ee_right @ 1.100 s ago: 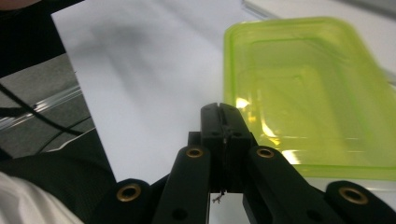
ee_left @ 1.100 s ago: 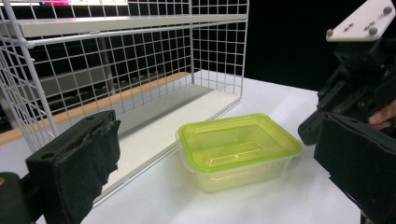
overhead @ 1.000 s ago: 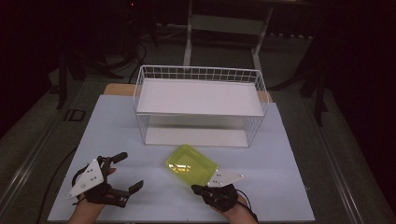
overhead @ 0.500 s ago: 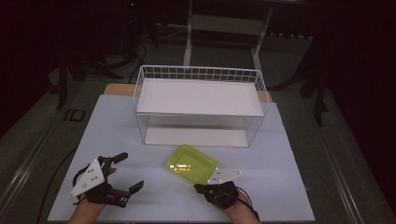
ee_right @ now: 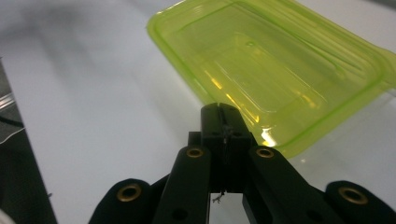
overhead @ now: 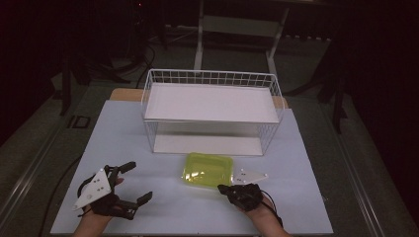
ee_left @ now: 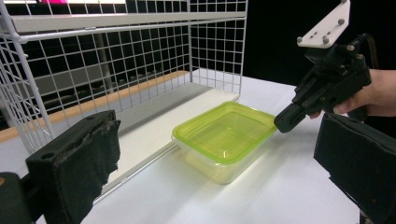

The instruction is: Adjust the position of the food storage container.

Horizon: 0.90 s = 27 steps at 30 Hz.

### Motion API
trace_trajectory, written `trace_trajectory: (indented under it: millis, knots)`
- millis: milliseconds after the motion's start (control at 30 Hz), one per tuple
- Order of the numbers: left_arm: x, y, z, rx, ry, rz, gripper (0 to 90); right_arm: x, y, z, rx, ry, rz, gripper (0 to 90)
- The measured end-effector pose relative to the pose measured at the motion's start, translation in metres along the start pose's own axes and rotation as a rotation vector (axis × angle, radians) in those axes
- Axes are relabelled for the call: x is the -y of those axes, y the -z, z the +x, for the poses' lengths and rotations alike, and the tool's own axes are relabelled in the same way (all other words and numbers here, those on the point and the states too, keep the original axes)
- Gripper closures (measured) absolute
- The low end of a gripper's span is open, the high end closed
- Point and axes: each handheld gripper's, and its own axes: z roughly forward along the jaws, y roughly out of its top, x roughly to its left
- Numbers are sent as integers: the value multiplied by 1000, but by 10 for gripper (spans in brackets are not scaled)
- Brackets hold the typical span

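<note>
The room around you is dark; the pale table (overhead: 163, 207) takes up the lower middle of the high view, with a bare stretch of surface along its near edge between your two hands. In the centre stands a white wire rack (overhead: 212, 111), its thin grid walls enclosing a flat white shelf, and its front edge lies just behind the yellow-green container (overhead: 207, 169). That container sits on the table at lower centre, a shallow translucent plastic rectangle with rounded corners and a raised lip, glossy where the light catches it.

Your right gripper (overhead: 228, 188) is at the container's near right corner, its jaws pressed together with no gap in the right gripper view; the tip is right at the lip, but you cannot tell whether it touches.

Your left gripper (overhead: 133, 182) rests at lower left, well apart from the container, its jaws spread wide, their black pads (ee_left: 88, 163) rough and frayed.
</note>
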Motion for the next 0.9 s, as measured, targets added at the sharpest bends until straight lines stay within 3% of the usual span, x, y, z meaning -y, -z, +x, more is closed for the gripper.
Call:
trace_trajectory:
  millis: [433,633,733,900]
  knots:
    - [1,-1,0,6,4,4,9,3,2,-15,42,-15,1,899]
    - [1,-1,0,5,2,8,9,4,9,-19,39,-35,-15,899]
    - [2,-4,-1,12,5,11,9,-1,21,-31,88,-31,-57,900]
    - [4,-6,-2,18,5,22,10,-5,19,-53,157,-38,-60,900]
